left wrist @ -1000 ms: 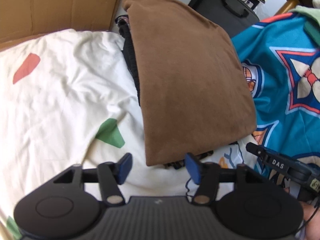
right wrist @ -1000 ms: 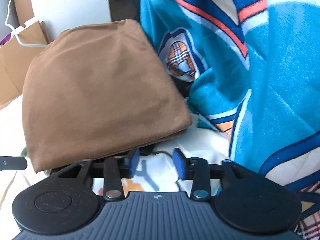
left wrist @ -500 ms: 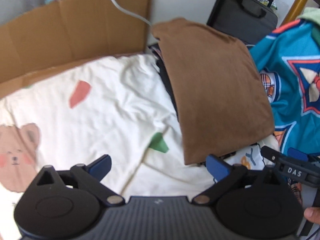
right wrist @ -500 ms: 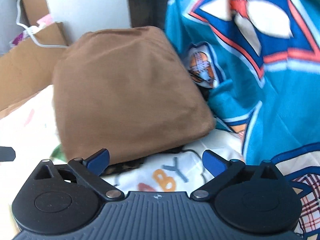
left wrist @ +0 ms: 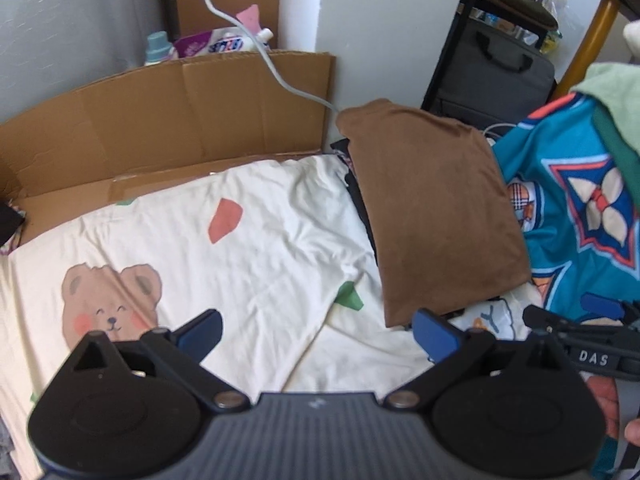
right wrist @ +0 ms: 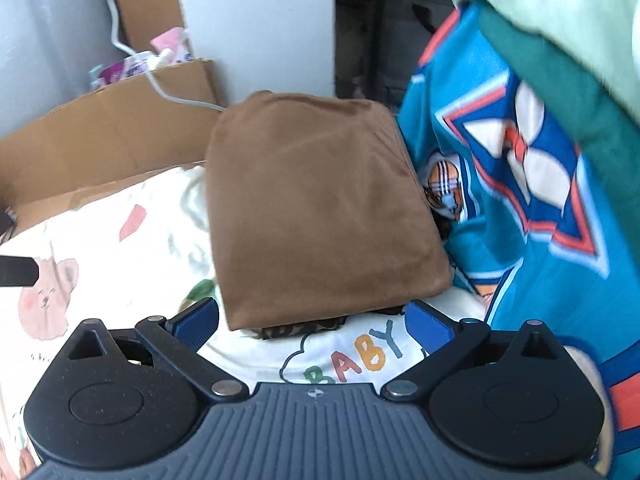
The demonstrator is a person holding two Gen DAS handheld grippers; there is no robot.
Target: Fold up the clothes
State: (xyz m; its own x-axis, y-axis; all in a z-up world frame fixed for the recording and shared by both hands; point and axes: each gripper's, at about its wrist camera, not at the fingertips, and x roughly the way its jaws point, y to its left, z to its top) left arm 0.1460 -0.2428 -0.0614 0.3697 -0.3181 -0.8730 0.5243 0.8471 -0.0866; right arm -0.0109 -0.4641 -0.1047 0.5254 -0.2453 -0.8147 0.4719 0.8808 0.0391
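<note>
The left tongs, black with blue-padded tips, hover wide open and empty above a cream bedsheet printed with a brown bear and coloured patches. Their tips point forward and slightly down toward the sheet, touching nothing. At the lower right of the left wrist view, part of a person's hand shows beside the other black tool.

The right tongs are likewise spread wide and hold nothing. They sit just short of the near edge of a folded brown rectangular garment, with one blue fingertip near its left corner and the other near its right corner, neither in contact.

The folded brown garment lies flat on top of a small stack of darker folded cloth, whose edges peek out underneath. The stack rests on the sheet, just beside a heaped turquoise blanket with white, orange and blue patterns on its right. A pale green cloth lies over the top of that blanket.

Behind the sheet stands a flattened brown cardboard sheet, with a white cable trailing over it toward the garment.
</note>
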